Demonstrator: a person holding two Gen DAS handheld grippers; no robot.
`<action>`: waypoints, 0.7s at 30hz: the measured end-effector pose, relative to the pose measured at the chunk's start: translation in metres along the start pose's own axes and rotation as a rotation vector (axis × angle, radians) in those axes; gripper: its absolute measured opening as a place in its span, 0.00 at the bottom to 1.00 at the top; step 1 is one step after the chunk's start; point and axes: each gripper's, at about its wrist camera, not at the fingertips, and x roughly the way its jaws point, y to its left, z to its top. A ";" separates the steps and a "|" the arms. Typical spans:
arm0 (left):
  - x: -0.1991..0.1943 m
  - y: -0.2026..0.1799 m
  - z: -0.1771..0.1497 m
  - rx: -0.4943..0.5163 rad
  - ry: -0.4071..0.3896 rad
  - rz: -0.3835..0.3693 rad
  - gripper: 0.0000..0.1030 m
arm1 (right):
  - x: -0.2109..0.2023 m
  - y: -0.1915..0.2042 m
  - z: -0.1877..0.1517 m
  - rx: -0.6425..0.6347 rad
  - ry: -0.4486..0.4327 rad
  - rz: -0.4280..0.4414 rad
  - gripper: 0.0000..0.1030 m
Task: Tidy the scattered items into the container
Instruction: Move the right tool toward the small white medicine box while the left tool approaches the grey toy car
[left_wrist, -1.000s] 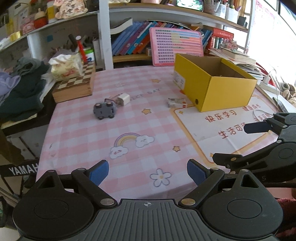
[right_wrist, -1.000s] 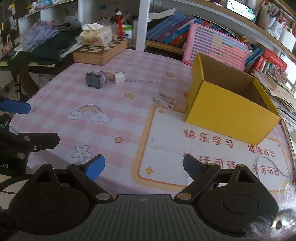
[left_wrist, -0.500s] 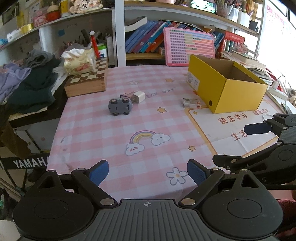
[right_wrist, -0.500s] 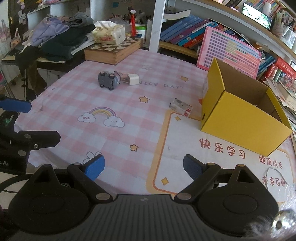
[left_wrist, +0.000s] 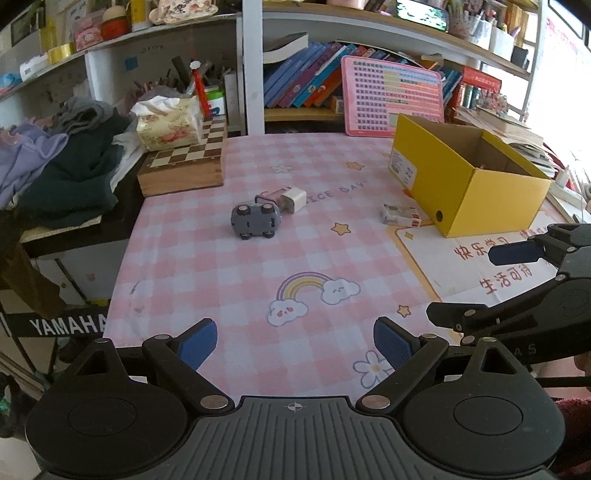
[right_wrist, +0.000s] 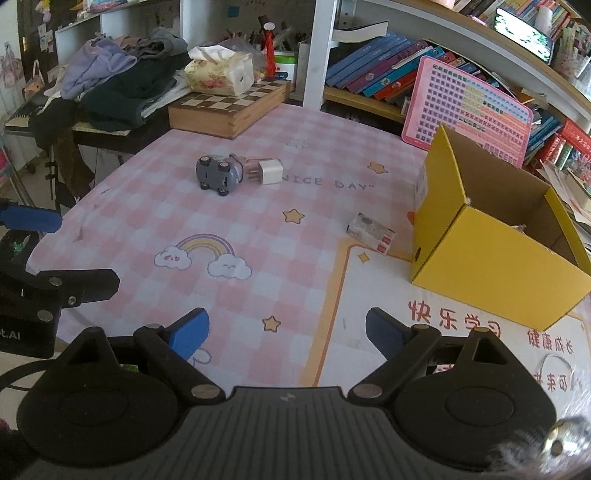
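Tablecloth (left_wrist: 207, 258) read "NICE DAY"; keyboard strip read "YAMAHA". I kept left gripper (left_wrist: 294, 341) and right gripper (right_wrist: 287, 330) spread, empty. Toy car (left_wrist: 255, 219), charger (left_wrist: 293, 198), small pack (left_wrist: 400, 215) lay left of yellow box (left_wrist: 476, 199).

My left gripper (left_wrist: 294, 341) hangs above the near edge of the desk (left_wrist: 229, 273), tilted downward, its jaws spread wide with nothing between the blue pads (left_wrist: 194, 341). My right gripper (right_wrist: 287, 332) sits beside it at much the same downward tilt, jaws equally wide and empty. Each one shows at the edge of the other's view: the right reaches in from the right of the left camera, the left from the left of the right camera. Neither touches anything.
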 end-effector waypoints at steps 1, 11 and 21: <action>0.002 0.001 0.001 -0.008 0.000 0.003 0.91 | 0.002 0.000 0.002 -0.007 0.001 0.004 0.90; 0.031 0.009 0.020 -0.046 0.015 0.016 0.91 | 0.026 -0.008 0.025 -0.063 -0.021 0.012 0.89; 0.063 0.009 0.043 -0.071 0.012 0.042 0.91 | 0.055 -0.032 0.042 -0.023 -0.041 -0.041 0.87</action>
